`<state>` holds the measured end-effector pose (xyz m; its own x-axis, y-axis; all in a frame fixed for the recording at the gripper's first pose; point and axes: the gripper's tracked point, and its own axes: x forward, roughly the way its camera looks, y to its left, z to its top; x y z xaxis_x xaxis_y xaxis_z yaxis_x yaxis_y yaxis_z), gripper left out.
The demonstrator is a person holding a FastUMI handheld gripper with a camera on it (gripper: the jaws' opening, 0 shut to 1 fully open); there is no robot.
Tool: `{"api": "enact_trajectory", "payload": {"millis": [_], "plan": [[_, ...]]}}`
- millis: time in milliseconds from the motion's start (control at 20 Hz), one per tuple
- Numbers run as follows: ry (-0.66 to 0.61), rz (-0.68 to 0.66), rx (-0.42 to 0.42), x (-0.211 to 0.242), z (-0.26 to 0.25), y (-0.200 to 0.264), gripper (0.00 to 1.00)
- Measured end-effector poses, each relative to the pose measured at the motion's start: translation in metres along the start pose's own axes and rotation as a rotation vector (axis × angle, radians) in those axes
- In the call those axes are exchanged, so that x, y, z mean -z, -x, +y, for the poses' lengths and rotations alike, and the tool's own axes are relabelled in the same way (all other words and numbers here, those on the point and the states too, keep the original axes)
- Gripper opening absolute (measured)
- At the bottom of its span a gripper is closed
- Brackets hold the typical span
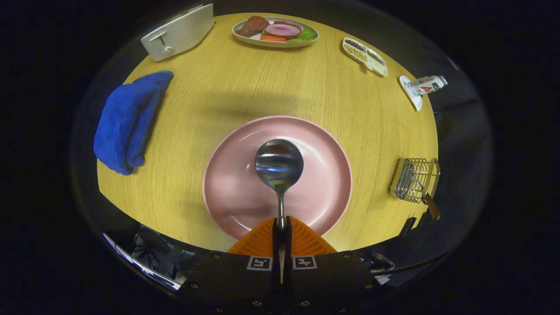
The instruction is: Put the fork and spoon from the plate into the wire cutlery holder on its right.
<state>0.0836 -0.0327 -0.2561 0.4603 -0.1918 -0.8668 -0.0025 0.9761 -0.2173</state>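
- Round wooden table [245,87] carries a pink plate [236,183] near its front edge; a wire cutlery holder [413,179] stands at the right edge, a brown-handled utensil, probably the fork, already in it.
- Gripper [281,227] fingers are closed together, clamped on the spoon [279,165] handle; the bowl sits over the plate centre.
- Step in hand: spoon transfer.
- Next move, by judgement: carry right, tip handle-down, release into the holder.
- Blue towel [127,122] lies at the left edge.
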Motion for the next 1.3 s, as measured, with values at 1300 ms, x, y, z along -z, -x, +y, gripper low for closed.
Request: {"api": "enact_trajectory", "payload": {"millis": [1300], "plan": [[-0.402,0.030,0.165,0.017,-0.171,0.088,0.03]]}}
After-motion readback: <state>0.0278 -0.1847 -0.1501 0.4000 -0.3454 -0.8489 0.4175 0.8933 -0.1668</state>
